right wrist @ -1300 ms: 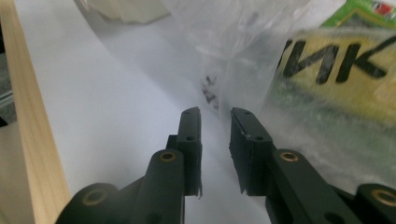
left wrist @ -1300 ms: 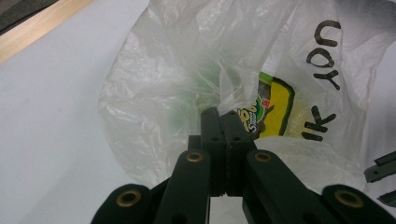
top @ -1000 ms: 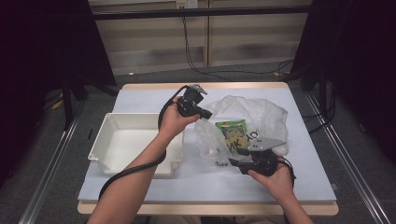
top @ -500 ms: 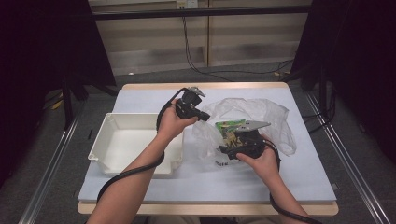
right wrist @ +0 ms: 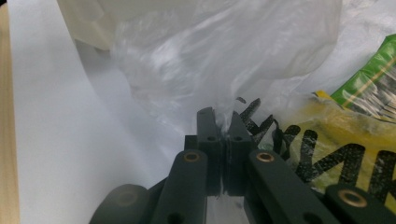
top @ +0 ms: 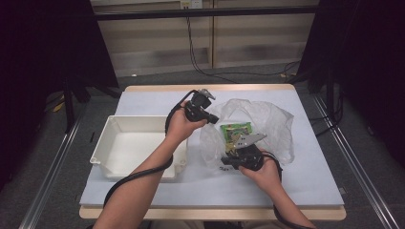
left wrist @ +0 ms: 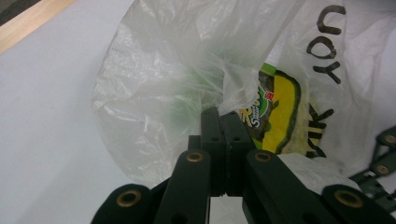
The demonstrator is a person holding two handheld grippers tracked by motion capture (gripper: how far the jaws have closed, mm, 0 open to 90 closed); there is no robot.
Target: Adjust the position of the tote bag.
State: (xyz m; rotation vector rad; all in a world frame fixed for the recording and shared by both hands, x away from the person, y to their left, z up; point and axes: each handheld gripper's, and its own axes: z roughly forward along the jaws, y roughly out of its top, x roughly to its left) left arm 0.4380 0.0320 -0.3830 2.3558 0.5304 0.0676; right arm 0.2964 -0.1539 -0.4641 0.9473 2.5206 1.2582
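A pale blue table (top: 143, 98) fills the middle of the frame. An empty white rectangular plastic bin (top: 131, 145) sits at centre left. Right of it lies a crumpled clear plastic bag (top: 272, 124) holding a green-and-yellow snack packet (top: 235, 129). The left gripper (left wrist: 219, 119) is clamped on the bag's edge. The right gripper (right wrist: 218, 119) pinches the bag's near edge.

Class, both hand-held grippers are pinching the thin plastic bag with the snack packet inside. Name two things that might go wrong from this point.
1. The plastic bag is thin film, and the left hand-held gripper and right hand-held gripper each pinch only a small fold; pulling apart could tear it or let it slip free.
2. The green snack packet lies loose inside; lifting the bag unevenly might tip it out onto the table instead of the white bin.
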